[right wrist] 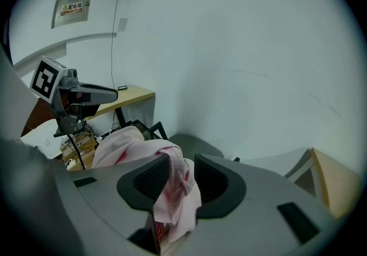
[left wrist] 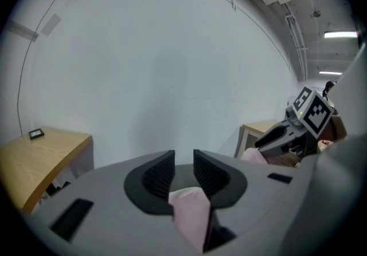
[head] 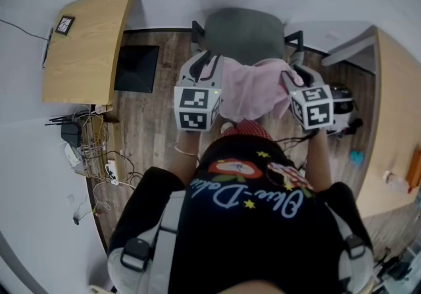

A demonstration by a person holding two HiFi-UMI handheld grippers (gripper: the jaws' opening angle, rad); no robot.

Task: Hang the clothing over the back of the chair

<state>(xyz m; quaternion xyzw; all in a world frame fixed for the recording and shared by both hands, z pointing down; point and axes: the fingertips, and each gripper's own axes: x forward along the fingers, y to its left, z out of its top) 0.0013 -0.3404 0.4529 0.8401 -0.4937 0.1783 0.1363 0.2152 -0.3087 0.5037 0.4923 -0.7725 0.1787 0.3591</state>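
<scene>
Grippers first, head view: left gripper [head: 202, 68] and right gripper [head: 297, 74] are flanking the pink clothing [head: 253, 89]. It is bunching between them at the near edge of the grey chair [head: 243, 33]. We are not managing to tell from here whether the fabric is resting on the backrest or only hanging in front of it.

Left gripper view: jaws are pinching a pink fold [left wrist: 192, 209] low between the pads, so this side is gripping the clothing. Nothing of the chair is showing here.

Right gripper view: jaws are standing wide apart. The clothing [right wrist: 172, 186] is hanging between them, leaning on one pad with a dark gap to the other, so we are reading this side as let go, not clamped. More pink is piling up to the left, and the chair [right wrist: 195, 143] is lying just beyond the bundle.

Doing the step well, as we are judging it:
- Fabric is looking lumped, so the left side should be spreading it along the backrest before releasing.
- Roughly half should be falling on each side of the back, otherwise it is likely sliding off.
- The right side should be backing out straight, since loose folds are sitting between its pads and could be snagging and dragging the clothing off.
</scene>
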